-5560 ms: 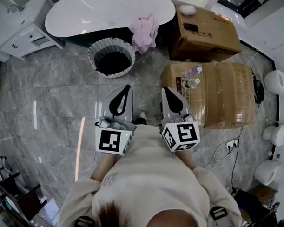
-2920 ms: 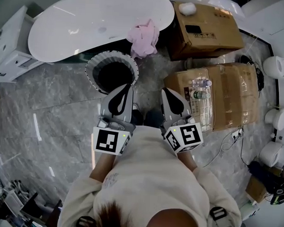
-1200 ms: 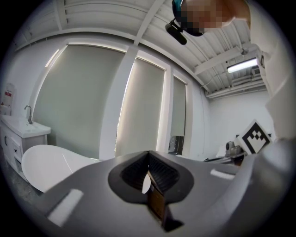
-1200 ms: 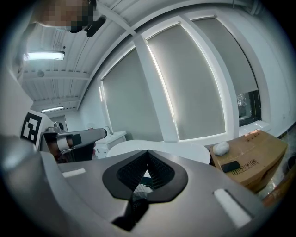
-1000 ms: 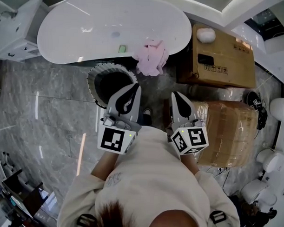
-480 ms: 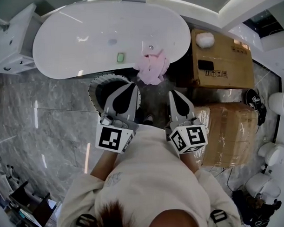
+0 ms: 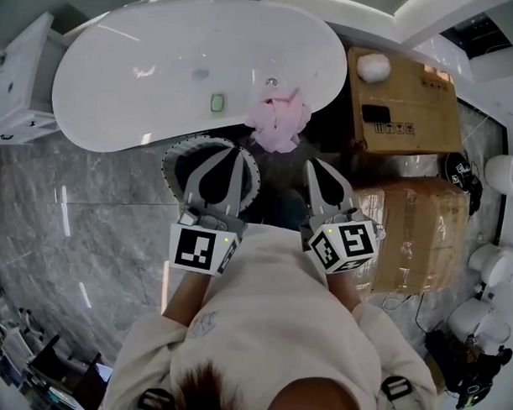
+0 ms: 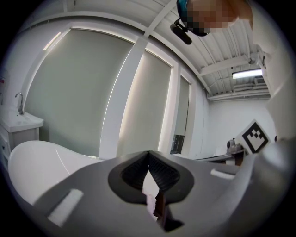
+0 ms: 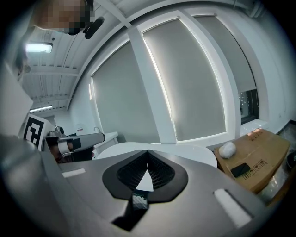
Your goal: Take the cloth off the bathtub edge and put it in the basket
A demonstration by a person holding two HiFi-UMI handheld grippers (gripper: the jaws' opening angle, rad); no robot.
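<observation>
The left gripper (image 7: 234, 149) and the right gripper (image 7: 312, 162) were closed, holding nothing. The pink cloth (image 7: 279, 125) hung on the bathtub (image 7: 160, 79) edge, near the basket (image 7: 178, 149).

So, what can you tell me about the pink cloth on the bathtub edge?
The pink cloth is fluffy-looking fabric, bunched in loose folds. It drapes over the near rim of the white bathtub, partly hanging down the dark outer side. Only the tub touches it; the basket stands apart on the floor.
</observation>
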